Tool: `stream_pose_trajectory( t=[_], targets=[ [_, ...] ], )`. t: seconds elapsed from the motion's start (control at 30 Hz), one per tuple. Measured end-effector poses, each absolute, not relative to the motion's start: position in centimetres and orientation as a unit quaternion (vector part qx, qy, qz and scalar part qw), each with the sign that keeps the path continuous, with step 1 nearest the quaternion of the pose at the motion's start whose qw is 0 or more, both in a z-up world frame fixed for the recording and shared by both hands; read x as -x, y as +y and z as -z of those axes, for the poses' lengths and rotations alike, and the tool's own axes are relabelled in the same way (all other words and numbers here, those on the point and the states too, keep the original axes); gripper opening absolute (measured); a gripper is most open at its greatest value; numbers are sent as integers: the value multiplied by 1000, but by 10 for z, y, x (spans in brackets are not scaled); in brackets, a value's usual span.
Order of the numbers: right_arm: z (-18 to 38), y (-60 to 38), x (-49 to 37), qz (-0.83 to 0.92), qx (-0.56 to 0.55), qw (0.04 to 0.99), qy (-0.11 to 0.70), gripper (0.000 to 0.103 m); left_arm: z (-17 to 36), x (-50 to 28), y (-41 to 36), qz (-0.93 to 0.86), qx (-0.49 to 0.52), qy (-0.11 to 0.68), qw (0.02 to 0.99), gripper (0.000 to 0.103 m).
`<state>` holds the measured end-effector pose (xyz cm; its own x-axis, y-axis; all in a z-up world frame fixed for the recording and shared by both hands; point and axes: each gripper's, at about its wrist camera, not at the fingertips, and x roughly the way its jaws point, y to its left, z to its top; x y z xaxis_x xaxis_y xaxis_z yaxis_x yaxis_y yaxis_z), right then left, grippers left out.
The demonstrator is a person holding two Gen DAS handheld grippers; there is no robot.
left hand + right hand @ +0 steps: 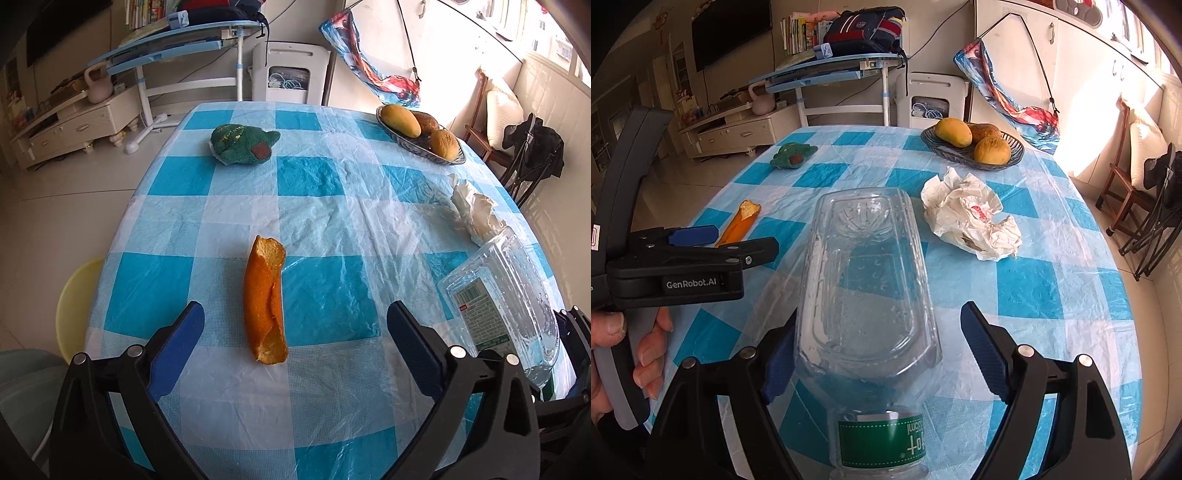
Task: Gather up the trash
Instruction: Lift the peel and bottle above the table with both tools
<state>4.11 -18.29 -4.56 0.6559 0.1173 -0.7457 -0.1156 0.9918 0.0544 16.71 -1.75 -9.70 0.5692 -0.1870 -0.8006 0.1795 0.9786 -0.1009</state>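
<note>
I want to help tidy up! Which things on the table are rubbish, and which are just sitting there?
Rubbish: orange peel, clear plastic bottle, crumpled paper wrapper.

Just sitting there: green plush toy, basket of fruit.

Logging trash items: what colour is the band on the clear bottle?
Green with white print, on the clear bottle; shows best in the right wrist view.
</note>
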Motion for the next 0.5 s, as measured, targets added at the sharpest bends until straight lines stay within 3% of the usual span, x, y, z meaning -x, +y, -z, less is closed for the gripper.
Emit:
stream_pose_trajectory(
  t=[0.5],
  targets=[
    [45,-187,-29,-32,-7,915,403,82,92,-144,-16,119,20,438,891,96]
  ],
)
